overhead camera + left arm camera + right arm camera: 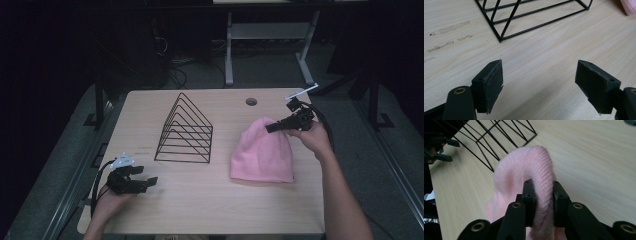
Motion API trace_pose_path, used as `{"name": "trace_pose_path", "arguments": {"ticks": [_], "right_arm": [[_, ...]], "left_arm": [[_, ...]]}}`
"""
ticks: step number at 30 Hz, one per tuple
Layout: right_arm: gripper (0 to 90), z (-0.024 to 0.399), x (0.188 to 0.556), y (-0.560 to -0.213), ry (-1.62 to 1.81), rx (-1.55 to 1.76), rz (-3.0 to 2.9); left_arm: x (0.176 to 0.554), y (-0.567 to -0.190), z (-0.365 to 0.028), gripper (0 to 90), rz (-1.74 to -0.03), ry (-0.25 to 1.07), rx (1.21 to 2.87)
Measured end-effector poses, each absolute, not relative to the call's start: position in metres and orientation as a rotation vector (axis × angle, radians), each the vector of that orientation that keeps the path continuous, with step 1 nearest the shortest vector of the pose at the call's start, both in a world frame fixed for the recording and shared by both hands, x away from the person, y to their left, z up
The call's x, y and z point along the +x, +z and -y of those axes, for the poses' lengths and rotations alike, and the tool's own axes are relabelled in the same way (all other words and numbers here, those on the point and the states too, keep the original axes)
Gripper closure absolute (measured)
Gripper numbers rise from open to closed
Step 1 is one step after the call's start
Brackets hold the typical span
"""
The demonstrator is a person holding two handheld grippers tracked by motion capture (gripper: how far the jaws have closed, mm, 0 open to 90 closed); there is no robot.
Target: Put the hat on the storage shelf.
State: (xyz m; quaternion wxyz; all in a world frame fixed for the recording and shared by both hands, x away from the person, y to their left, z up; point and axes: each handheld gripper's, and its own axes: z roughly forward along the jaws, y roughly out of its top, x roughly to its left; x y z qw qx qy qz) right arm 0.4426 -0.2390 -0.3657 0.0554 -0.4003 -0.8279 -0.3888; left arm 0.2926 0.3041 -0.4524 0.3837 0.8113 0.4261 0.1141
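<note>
A pink knitted beanie (262,150) lies on the right half of the wooden table (210,205), its crown end lifted slightly. My right gripper (270,128) is shut on that crown end, and the right gripper view shows the pink beanie (524,167) bunched between the two jaws of the right gripper (541,202). My left gripper (150,181) hovers low over the table's front left, open with nothing between its jaws. In the left gripper view the left gripper (540,87) has its pads (492,86) wide apart above bare wood.
A black wire triangular rack (186,131) stands at the table's middle left, also the rack (534,17) just ahead of the left gripper. A cable hole (251,101) sits near the far edge. Desk legs (229,50) and cables lie on the floor beyond.
</note>
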Motion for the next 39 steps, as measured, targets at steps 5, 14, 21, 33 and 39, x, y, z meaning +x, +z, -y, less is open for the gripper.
{"name": "trace_pose_path", "arguments": {"ticks": [5,14,21,33,39], "right_arm": [[76.0,0.237,0.438,-0.348,-1.216,-1.186,2.544],[76.1,0.228,0.426,-0.310,-1.293,-1.112,2.618],[76.2,0.224,0.425,-0.295,-1.304,-1.087,2.657],[76.2,0.212,0.420,-0.275,-1.374,-1.022,2.675],[76.2,0.203,0.416,-0.262,-1.387,-0.969,2.700]], "left_arm": [[0.292,-0.453,-0.304,22.4,-1.081,0.293,2.068],[0.291,-0.452,-0.302,22.4,-1.070,0.281,2.087],[0.291,-0.447,-0.300,22.3,-1.062,0.276,2.063],[0.294,-0.431,-0.293,22.5,-1.006,0.254,2.070],[0.294,-0.421,-0.290,22.5,-0.949,0.243,2.086]]}}
